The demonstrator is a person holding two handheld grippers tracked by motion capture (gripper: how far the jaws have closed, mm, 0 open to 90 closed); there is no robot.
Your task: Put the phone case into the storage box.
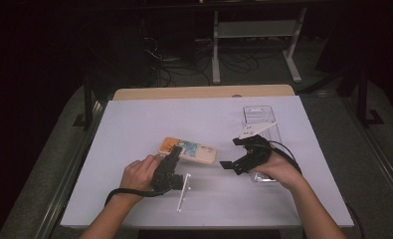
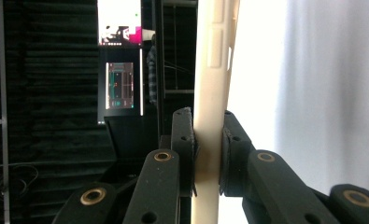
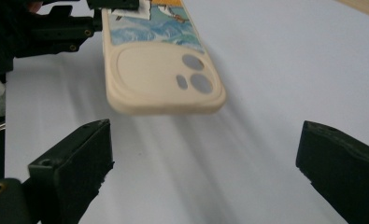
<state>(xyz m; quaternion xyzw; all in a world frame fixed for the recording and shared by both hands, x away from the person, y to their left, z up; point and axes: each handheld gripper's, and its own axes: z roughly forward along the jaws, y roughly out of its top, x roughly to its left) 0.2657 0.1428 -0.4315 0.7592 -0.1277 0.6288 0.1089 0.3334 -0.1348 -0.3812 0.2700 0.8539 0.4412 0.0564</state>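
Phone case (image 1: 188, 150), cream with a printed back, sits at frame centre, seemingly lifted off the white table (image 1: 134, 124), clamped edgewise by the left gripper (image 1: 175, 150). Right gripper (image 1: 236, 154), jaws spread and empty, faces its camera-cutout end.

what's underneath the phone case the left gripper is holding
The phone case, clamped in the left gripper, hangs clear above the bare white table cover. The cover directly beneath it is hidden.

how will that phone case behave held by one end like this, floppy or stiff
The phone case probably stays fairly stiff: clamped at one end by the left gripper, it juts out without visible sag. Likely light, being an empty shell. Its smooth surface might slip.
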